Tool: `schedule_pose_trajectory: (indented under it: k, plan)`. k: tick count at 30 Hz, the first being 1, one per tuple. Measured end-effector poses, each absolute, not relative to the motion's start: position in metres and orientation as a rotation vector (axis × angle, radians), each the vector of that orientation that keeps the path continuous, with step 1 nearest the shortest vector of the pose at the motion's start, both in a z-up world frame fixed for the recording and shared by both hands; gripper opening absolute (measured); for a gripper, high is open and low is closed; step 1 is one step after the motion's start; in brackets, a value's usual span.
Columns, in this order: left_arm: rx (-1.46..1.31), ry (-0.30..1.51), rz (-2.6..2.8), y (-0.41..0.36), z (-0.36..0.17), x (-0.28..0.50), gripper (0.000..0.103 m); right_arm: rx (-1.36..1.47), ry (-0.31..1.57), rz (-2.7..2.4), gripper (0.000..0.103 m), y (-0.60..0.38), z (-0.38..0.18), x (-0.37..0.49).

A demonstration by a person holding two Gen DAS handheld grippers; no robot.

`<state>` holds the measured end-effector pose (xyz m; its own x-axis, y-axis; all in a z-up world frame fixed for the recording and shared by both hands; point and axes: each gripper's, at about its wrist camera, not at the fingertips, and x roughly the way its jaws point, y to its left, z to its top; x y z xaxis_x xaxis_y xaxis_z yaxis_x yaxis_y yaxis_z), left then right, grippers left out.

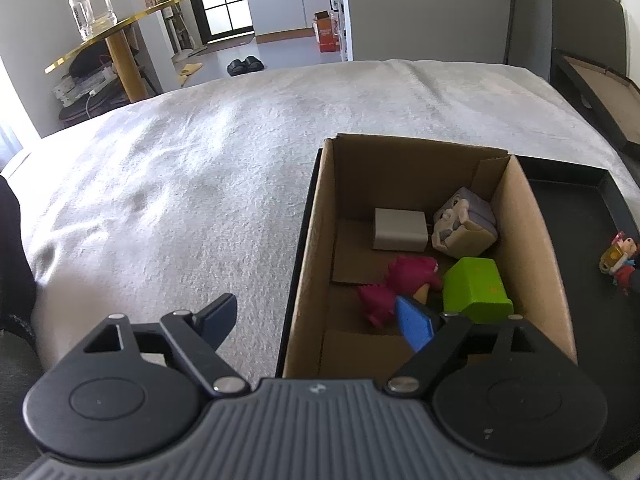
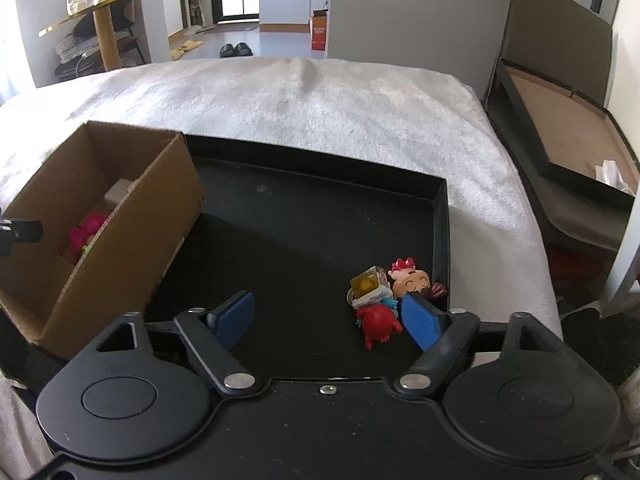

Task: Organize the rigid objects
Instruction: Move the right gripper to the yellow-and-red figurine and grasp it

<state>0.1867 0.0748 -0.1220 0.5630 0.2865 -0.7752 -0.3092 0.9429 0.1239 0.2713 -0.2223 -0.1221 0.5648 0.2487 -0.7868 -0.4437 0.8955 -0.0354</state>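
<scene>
Cardboard box (image 1: 316, 240) already holds most toys, so I judge the sorting nearly done. Only the small figures (image 2: 384, 300) remain on the black tray (image 2: 320, 184), between the fingers of my released right hand-held gripper (image 2: 328, 316); my left hand-held gripper (image 1: 316, 316) hangs released over the box's near wall.

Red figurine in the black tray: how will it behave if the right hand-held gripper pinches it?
The red figurine looks like hard moulded plastic, so probably stiff and light. Its rounded glossy body may slip between flat pads. It lies touching the other toys near the tray corner, so a pinch would likely nudge them too.
</scene>
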Motion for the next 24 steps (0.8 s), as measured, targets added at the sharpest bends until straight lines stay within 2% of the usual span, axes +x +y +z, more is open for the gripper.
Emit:
schedule_pose_trajectory:
  k: [5,10,13,21,24]
  plan:
    - [-0.017,0.911,0.36,0.074,-0.123,0.19,0.085,-0.268,0.879,0.42,0.067,-0.222,-0.134,0.281]
    - [-0.013,0.914,0.374,0.077,-0.126,0.192,0.085,-0.302,0.875,0.418,0.065,-0.22,-0.148,0.292]
    - [-0.016,0.916,0.382,0.078,-0.127,0.193,0.085,-0.309,0.9,0.419,0.056,-0.218,-0.157,0.297]
    - [-0.018,0.918,0.388,0.081,-0.129,0.194,0.085,-0.339,0.927,0.416,0.053,-0.213,-0.17,0.301]
    - [-0.019,0.918,0.386,0.082,-0.129,0.194,0.085,-0.347,0.955,0.411,0.039,-0.212,-0.173,0.303]
